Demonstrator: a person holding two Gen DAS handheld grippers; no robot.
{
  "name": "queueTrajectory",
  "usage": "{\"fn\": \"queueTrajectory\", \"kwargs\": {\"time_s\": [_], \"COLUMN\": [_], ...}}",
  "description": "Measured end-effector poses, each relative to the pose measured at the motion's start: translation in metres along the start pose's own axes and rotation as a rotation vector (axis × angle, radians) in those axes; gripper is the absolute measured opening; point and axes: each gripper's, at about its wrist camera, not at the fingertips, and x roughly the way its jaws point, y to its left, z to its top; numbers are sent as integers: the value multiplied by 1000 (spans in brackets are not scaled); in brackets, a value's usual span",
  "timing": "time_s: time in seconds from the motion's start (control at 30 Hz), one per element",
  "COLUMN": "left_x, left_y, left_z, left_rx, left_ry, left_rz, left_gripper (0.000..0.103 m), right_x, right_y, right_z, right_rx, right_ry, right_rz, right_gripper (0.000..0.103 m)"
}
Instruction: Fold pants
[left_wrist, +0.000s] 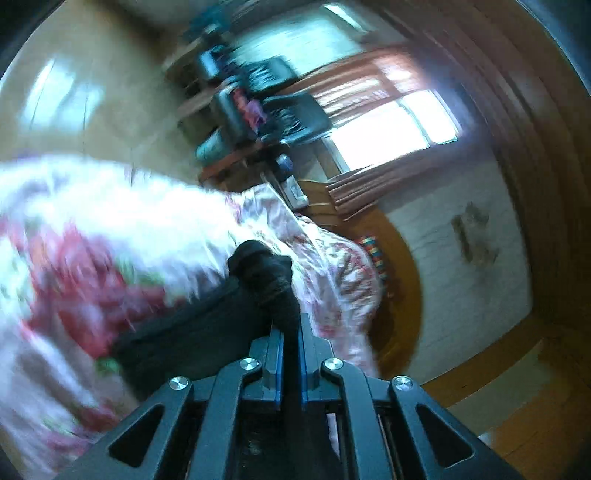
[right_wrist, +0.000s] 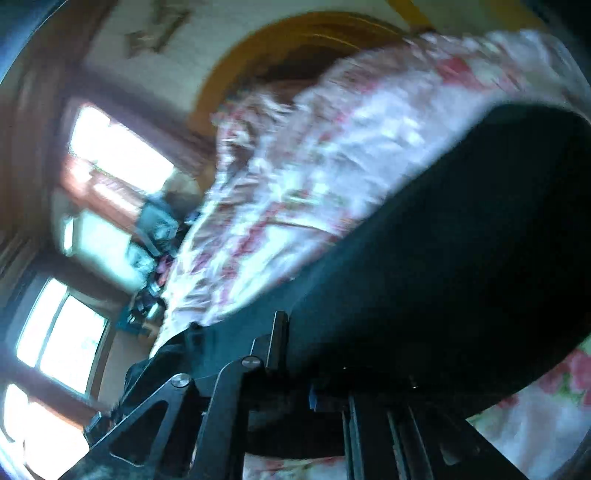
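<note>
The black pants (left_wrist: 192, 332) lie over a floral bedspread (left_wrist: 92, 229). In the left wrist view a bunched edge of the pants (left_wrist: 266, 273) sticks up from between the fingers of my left gripper (left_wrist: 291, 325), which is shut on it. In the right wrist view the pants (right_wrist: 461, 258) spread as a wide dark sheet across the lower right and drape over my right gripper (right_wrist: 291, 332). Its left finger (right_wrist: 279, 332) shows; the right one is hidden under the cloth. That gripper is shut on the pants. Both views are blurred.
A wooden headboard (left_wrist: 402, 280) curves behind the bed against a white wall (left_wrist: 461, 258). A bright window with reddish curtains (left_wrist: 391, 125) and dark bags on shelves (left_wrist: 258, 107) stand beyond. Windows (right_wrist: 118, 147) also fill the left of the right wrist view.
</note>
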Motion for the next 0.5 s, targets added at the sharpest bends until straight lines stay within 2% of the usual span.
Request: {"fn": "queueTrajectory", "kwargs": {"time_s": [0.03,0.07,0.1,0.17,0.23,0.37,0.43,0.47,0.5], "left_x": [3,6,6,0,-2,2,9,10,8], "left_y": [2,12,27,52,66,62,52,47,43], "left_z": [-2,-6,-12,-24,-35,-37,-38,-40,-42], "left_rx": [25,5,-65,-191,-215,-161,-94,-70,-68], "left_ry": [14,46,65,74,91,85,86,89,83], "left_rz": [54,149,194,205,228,245,265,248,219], "left_gripper": [6,5,5,5,6,9,25,29,34], "right_x": [5,15,18,22,28,29,23,24,23], "right_y": [0,-3,-10,-28,-39,-45,-46,-50,-56], "right_z": [-2,-7,-12,-23,-31,-31,-26,-22,-19], "right_rx": [-31,-62,-63,-44,-19,-8,15,51,97], "right_ry": [21,59,81,108,127,127,111,108,104], "right_rz": [-30,-84,-114,-151,-172,-172,-139,-110,-105], "right_gripper": [9,9,9,9,9,9,10,11,22]}}
